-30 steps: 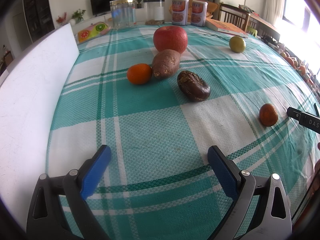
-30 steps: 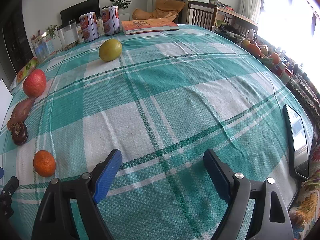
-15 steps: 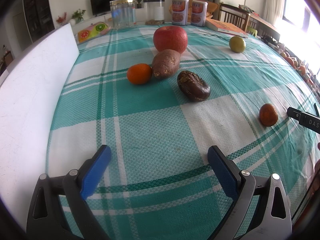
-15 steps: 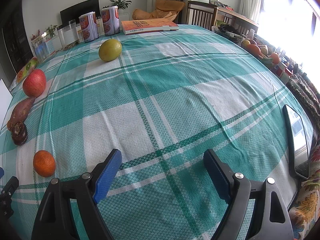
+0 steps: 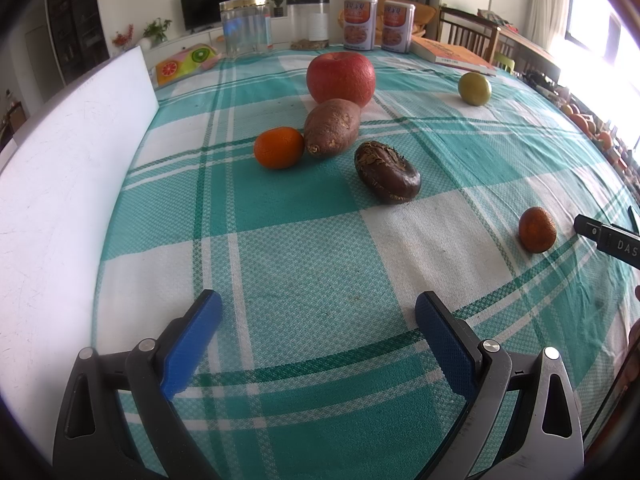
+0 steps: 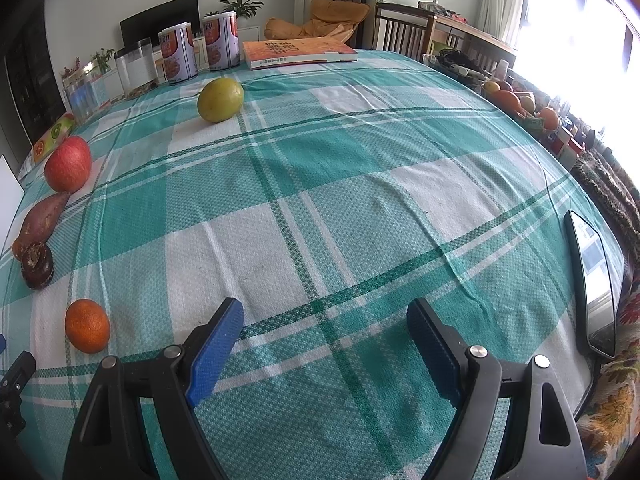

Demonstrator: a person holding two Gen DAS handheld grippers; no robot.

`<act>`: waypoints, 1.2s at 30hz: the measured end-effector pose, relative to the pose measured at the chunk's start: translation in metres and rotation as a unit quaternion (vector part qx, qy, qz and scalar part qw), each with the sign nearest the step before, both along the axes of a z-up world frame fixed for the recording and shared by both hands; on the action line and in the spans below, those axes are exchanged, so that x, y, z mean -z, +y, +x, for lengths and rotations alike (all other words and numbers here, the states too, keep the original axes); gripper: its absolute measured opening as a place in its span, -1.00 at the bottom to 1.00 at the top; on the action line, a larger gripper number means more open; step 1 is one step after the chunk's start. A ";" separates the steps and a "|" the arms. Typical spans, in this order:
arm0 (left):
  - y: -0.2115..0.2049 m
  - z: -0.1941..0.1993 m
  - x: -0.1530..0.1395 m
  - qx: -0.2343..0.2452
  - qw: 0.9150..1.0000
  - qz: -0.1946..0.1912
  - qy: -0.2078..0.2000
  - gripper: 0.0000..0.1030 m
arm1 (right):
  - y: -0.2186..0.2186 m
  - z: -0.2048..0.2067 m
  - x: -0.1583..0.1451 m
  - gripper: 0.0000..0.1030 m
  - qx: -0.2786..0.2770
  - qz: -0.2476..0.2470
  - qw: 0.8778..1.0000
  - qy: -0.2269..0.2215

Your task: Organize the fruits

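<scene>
Both hand-held grippers are seen spread wide with nothing between their blue pads: the left gripper (image 5: 318, 316) and the right gripper (image 6: 324, 322) are each held low over a teal-and-white checked tablecloth (image 5: 312, 264).

In the left wrist view, a group of produce is shown toward the far middle of the table. A large red apple (image 5: 341, 78) is placed farthest, a brown sweet potato (image 5: 332, 127) lies just in front of it, and a bright orange (image 5: 279, 147) touches the potato's left side. A dark, wrinkled brown fruit (image 5: 387, 172) is set a little nearer and to the right. A second, duller orange (image 5: 537, 229) sits alone at the near right, and a yellow-green round fruit (image 5: 474, 88) at the far right.

A white board (image 5: 60, 184) along the left edge is shown only in this view. A dark-framed mirror (image 6: 592, 276) at the table's right edge is shown only in the right wrist view, where an orange book (image 6: 296, 51) and two tins (image 6: 200, 50) are seen at the far side.
</scene>
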State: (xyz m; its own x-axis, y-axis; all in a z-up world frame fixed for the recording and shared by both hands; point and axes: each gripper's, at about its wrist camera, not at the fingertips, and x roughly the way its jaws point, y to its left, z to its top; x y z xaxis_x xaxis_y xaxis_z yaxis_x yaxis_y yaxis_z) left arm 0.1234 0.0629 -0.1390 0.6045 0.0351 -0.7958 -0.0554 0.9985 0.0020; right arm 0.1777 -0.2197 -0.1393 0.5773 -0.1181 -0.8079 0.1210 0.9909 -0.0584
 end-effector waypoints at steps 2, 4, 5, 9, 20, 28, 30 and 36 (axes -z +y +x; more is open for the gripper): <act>0.000 0.000 0.000 0.000 1.000 0.000 0.000 0.90 | 0.000 0.000 0.000 0.63 0.000 0.000 1.000 0.000; 0.000 0.000 0.000 0.000 1.000 0.000 0.000 0.90 | 0.000 0.000 0.000 0.63 0.000 0.000 1.000 0.000; 0.000 0.000 0.000 0.000 1.000 0.000 0.000 0.90 | 0.000 0.000 0.000 0.63 0.000 0.000 1.000 0.000; 0.000 0.000 0.000 0.000 1.000 0.000 0.000 0.90 | 0.001 0.000 0.000 0.63 0.000 0.001 1.000 0.000; 0.000 0.000 0.000 0.000 1.000 0.000 0.000 0.90 | 0.001 0.000 0.000 0.64 0.000 0.000 1.000 0.000; 0.000 0.000 0.000 0.000 1.000 0.000 0.000 0.91 | -0.001 -0.001 0.000 0.66 0.002 0.000 1.000 -0.001; 0.000 0.000 0.000 0.000 1.000 0.000 0.000 0.91 | 0.000 -0.002 -0.002 0.66 0.000 -0.003 1.000 -0.005; 0.000 0.000 0.001 -0.001 1.000 0.001 0.001 0.92 | 0.001 -0.004 -0.006 0.66 -0.003 -0.004 1.000 -0.017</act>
State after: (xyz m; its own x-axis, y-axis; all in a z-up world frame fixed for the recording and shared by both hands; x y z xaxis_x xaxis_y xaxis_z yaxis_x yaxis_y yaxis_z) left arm 0.1237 0.0625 -0.1396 0.6036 0.0381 -0.7964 -0.0573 0.9983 0.0044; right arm 0.1735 -0.2186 -0.1329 0.6055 -0.1204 -0.7867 0.1173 0.9912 -0.0614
